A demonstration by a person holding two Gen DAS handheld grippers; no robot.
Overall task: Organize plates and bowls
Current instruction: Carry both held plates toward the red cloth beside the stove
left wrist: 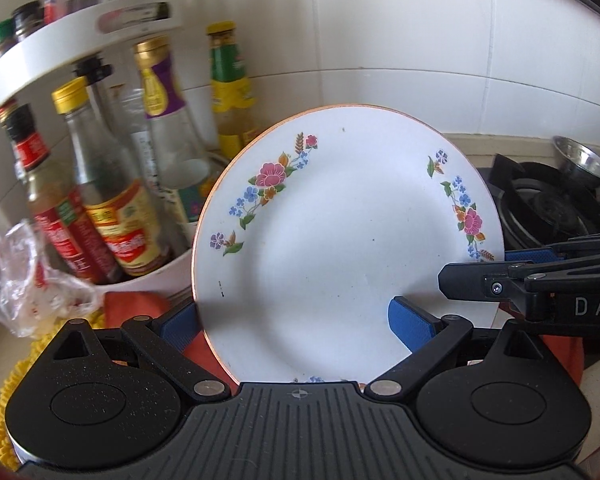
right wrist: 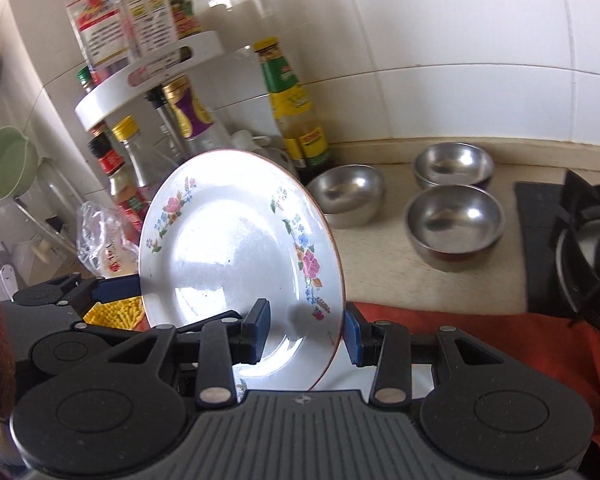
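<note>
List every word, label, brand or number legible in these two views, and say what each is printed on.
"DAS": white letters on the black body of the right gripper, cut off by the frame edge.
"S": a lone white letter on a black gripper body at the left edge of the right wrist view, the rest cut off.
Sauce bottle labels: printed text, too blurred to read.
Packets on the white rack: small print, unreadable.
Floral plate: no text.
</note>
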